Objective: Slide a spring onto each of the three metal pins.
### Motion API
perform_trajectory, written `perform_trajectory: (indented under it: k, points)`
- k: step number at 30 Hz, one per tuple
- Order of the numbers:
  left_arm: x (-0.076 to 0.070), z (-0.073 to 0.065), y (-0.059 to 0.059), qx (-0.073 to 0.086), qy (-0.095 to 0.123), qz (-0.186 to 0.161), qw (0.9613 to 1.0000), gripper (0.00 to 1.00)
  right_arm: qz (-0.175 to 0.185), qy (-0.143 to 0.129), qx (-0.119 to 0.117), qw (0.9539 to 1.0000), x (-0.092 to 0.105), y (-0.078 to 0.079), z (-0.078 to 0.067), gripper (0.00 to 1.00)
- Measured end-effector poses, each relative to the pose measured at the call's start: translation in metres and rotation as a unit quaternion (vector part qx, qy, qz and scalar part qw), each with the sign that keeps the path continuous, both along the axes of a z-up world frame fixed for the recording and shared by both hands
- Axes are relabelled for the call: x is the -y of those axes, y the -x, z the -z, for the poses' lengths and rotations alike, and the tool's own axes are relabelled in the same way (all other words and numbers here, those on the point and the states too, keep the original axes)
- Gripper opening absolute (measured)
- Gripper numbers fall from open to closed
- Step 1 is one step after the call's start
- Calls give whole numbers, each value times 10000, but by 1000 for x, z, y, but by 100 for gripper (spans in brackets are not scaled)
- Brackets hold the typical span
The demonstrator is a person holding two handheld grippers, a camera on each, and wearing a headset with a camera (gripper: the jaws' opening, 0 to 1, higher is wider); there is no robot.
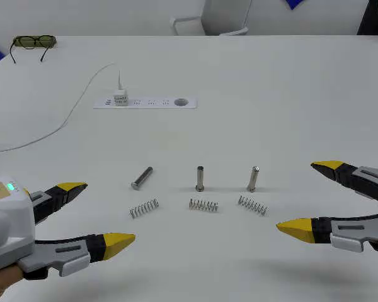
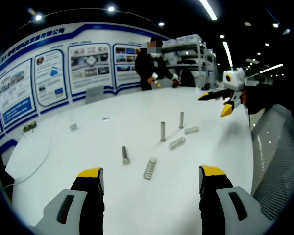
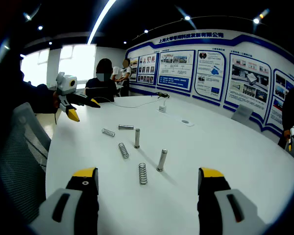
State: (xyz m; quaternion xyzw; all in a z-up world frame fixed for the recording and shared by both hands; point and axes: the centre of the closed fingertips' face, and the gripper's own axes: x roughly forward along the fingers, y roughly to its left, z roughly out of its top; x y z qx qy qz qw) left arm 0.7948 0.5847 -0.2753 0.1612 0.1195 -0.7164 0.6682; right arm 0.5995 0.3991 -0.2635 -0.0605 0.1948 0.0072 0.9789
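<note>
Three metal pins are on the white table: the left pin (image 1: 142, 177) lies on its side, the middle pin (image 1: 200, 178) and the right pin (image 1: 253, 178) stand upright. In front of each lies a loose spring: left spring (image 1: 144, 208), middle spring (image 1: 203, 205), right spring (image 1: 252, 205). My left gripper (image 1: 99, 212) hovers open at the lower left, short of the springs. At the right edge my right gripper (image 1: 314, 196) is open, nothing between its jaws. The left gripper view has the pins (image 2: 162, 131) and springs (image 2: 150, 168) ahead; the right gripper view has a spring (image 3: 142, 173) nearest.
A white power strip (image 1: 145, 102) with a plugged charger and cable lies further back on the table. Green glasses (image 1: 31, 42) rest at the far left corner. A chair stands beyond the far edge. People are at the table's far end in the gripper views.
</note>
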Motion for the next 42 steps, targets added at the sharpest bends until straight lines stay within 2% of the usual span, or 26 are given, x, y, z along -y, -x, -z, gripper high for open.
perform_trajectory:
  k: [4, 18, 33, 42]
  points:
    - [1, 5, -1, -66, -35, 4, 10000, 81, 46, -71, -15, 10000, 1, 2, 1, 85]
    - [5, 10, -1, -108, -118, 73, 9998, 80, 80, -123, -88, 9999, 1, 2, 6, 84]
    - [3, 7, -4, -125, -161, 29, 9998, 75, 85, -159, -161, 9997, -1, 3, 9, 83]
    - [8, 5, -9, -87, -175, 35, 9998, 73, 137, -126, -186, 9997, 2, 6, 8, 82]
